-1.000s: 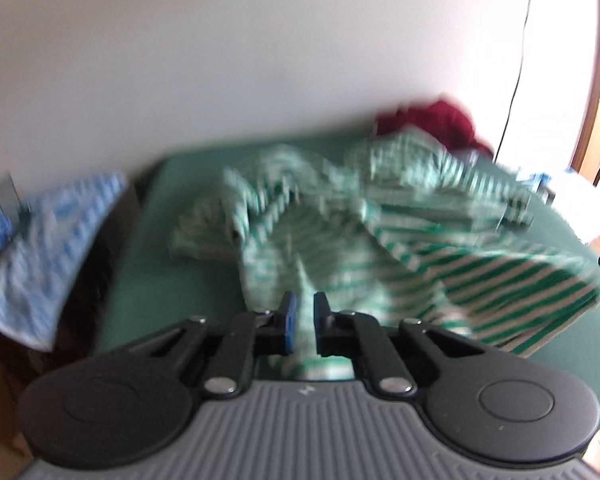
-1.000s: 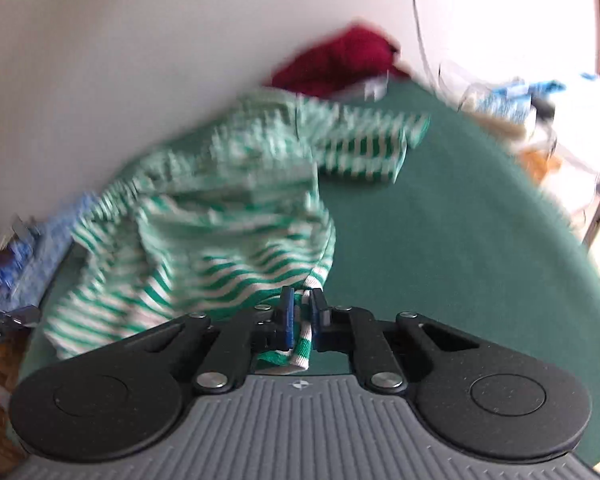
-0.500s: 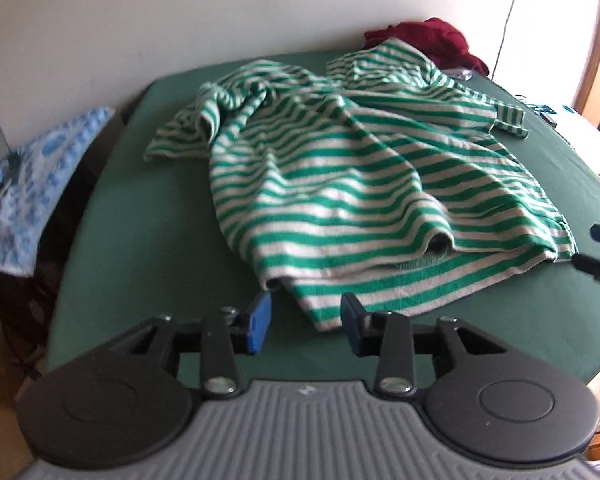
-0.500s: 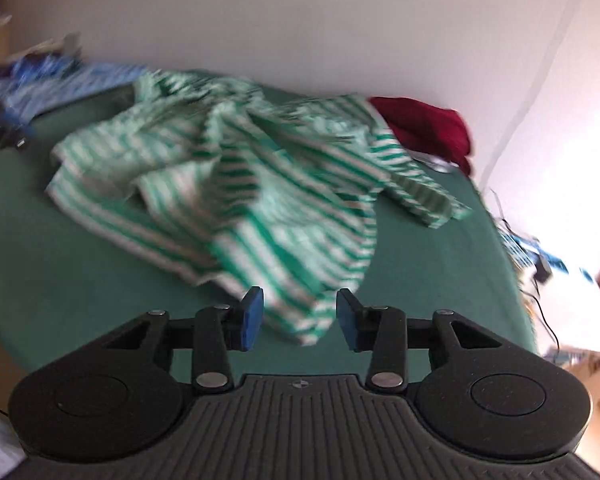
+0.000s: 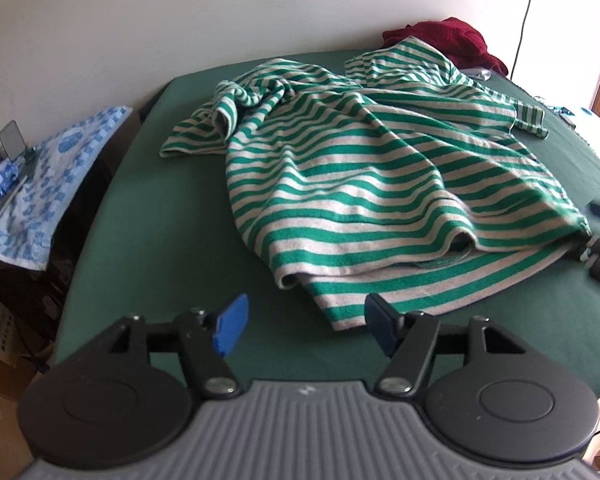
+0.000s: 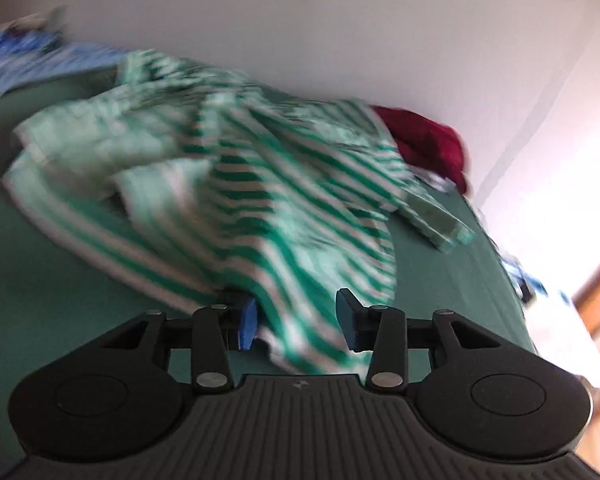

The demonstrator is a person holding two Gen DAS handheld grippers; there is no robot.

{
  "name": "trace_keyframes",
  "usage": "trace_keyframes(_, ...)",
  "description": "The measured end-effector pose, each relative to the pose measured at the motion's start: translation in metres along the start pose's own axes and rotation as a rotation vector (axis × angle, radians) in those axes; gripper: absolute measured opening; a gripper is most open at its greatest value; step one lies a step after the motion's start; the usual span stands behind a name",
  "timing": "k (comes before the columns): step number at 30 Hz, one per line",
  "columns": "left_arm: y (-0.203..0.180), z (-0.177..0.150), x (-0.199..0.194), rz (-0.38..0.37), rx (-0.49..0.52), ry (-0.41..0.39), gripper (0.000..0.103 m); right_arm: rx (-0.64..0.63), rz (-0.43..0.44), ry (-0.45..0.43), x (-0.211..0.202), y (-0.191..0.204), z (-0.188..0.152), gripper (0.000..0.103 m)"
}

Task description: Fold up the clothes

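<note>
A green-and-white striped shirt [image 5: 360, 168] lies rumpled and spread out on the green table [image 5: 148, 240]. My left gripper [image 5: 306, 326] hovers low at the near hem. Its jaws are opening, and the hem corner lies between them beside the right pad without being pressed. In the right wrist view the shirt [image 6: 260, 200] is blurred. My right gripper [image 6: 298, 322] stands open over the other hem corner, with the cloth lying loose between its blue pads. That gripper [image 5: 598, 230] also shows blurred at the right edge of the left wrist view.
A dark red garment [image 5: 448, 40] is heaped at the table's far end by the white wall. A blue-patterned cloth [image 5: 48, 176] drapes over furniture left of the table. Small blue and white items [image 6: 540, 292] lie along the right side. A cable [image 5: 524, 20] hangs down the wall.
Both grippers were shut on the shirt's hem a second ago and have since let go. The shirt dropped and now lies spread on the table. The left jaws widened further; the right view tilted.
</note>
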State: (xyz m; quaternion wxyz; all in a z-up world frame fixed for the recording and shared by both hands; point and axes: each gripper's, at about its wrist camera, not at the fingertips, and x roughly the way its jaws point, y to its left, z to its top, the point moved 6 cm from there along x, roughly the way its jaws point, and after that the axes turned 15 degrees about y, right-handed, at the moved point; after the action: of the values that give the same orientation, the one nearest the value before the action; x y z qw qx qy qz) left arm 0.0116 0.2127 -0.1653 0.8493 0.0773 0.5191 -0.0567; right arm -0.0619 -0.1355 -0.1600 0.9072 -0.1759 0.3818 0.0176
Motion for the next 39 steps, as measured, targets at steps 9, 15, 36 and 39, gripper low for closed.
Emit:
trace_keyframes(9, 0.0, 0.003, 0.009, 0.009, 0.01, 0.012, 0.079, 0.236, 0.004, 0.077, 0.017, -0.077, -0.018, 0.033)
trace_keyframes(15, -0.009, 0.004, 0.01, 0.023, 0.036, 0.004, 0.084, 0.003, 0.066, -0.057, -0.018, -0.011, -0.01, 0.034)
trace_keyframes(36, -0.131, 0.036, -0.001, -0.128, 0.324, -0.143, 0.081, 0.036, 0.006, -0.082, -0.03, -0.039, 0.006, 0.0)
trace_keyframes(39, -0.156, 0.047, 0.009, -0.087, 0.422, -0.179, 0.075, 0.049, 0.023, -0.083, -0.032, -0.039, 0.009, 0.0)
